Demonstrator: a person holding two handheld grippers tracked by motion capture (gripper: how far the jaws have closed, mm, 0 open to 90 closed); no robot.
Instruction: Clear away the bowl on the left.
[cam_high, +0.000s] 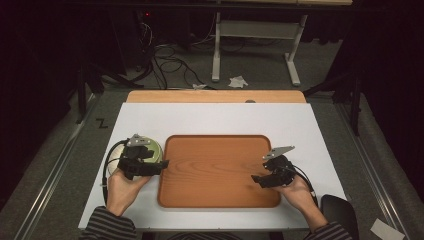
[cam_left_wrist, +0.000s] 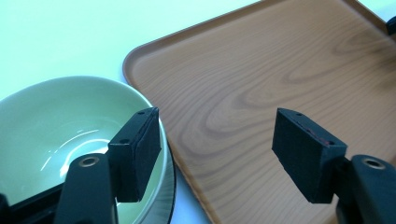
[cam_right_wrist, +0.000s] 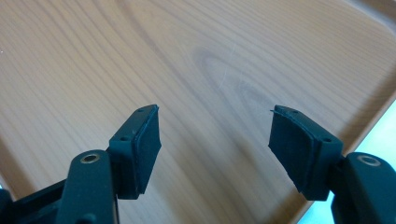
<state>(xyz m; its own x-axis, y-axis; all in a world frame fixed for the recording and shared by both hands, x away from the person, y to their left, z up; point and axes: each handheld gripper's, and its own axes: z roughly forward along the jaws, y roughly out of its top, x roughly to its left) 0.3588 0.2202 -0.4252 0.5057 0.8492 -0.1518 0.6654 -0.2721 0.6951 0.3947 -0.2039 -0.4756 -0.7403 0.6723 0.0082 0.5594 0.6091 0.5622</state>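
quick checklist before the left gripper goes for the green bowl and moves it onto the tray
1. Left gripper open: ok, jaws stand wide apart with nothing between them.
2. Jaws lined up on the green bowl rim: ok, one jaw sits over the rim on the inside; the other is outside, over the tray.
3. Bowl free of contents: ok, the visible inside is bare; the part behind the jaw cannot be told.
4. Wooden tray has room: ok, its surface is bare.
5. Right gripper out of the path: not ok, it hangs open over the tray's right part.
6. Bowl beside the tray: ok, just off its left edge on the white table.
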